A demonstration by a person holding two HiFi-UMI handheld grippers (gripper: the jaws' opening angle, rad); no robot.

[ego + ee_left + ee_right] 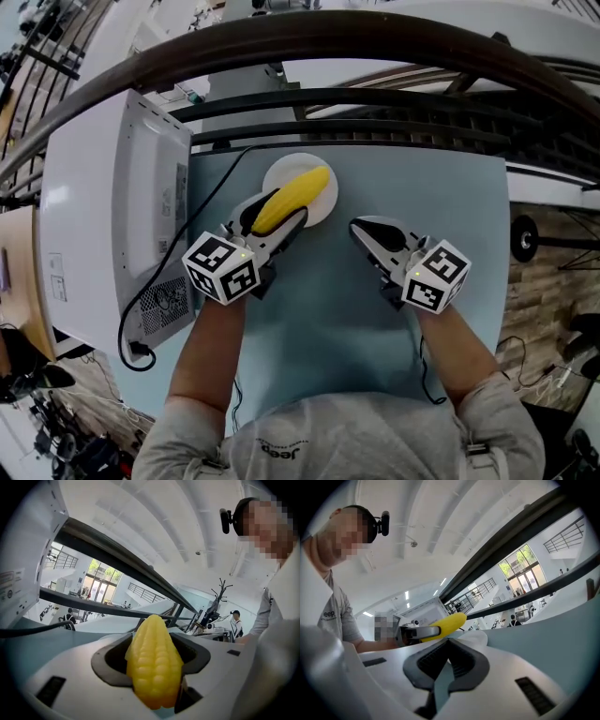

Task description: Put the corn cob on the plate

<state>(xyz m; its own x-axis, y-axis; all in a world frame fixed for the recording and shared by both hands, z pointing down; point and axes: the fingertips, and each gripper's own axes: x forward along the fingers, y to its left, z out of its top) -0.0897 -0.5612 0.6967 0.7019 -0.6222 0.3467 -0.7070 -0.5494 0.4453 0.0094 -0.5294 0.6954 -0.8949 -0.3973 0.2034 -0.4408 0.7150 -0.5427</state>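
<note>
- Your left gripper (275, 218) is clamped on the yellow, bumpy plastic corn cob (298, 192). In the left gripper view the dark pads press it from both sides, and its pointed end sticks out past them (154, 660).
- In the head view the cob's far half lies over the small round white plate (281, 169), at the far side of the pale blue table top (356, 319). The gripper's fingers sit at the plate's near-left rim.
- From the right gripper view the cob (449, 622) looks tilted and a little clear of the plate. I cannot tell for certain whether it touches yet.
- Your right gripper (364, 232) is empty. Its jaws are drawn together with nothing between them, and it sits just beside the plate on the right, apart from the cob.
- I judge the step in hand to be the placing itself. The carry looks done, and the set-down and release are not yet done.
- For the next move, bring the cob's whole length over the plate's middle and lower it until it rests there, then spread the left fingers.
- It is round and may roll off the shallow rim, so let go low and gently.
- Mind the big white box-shaped appliance (103, 216) and its black cable (141, 314) close on your left.
</note>
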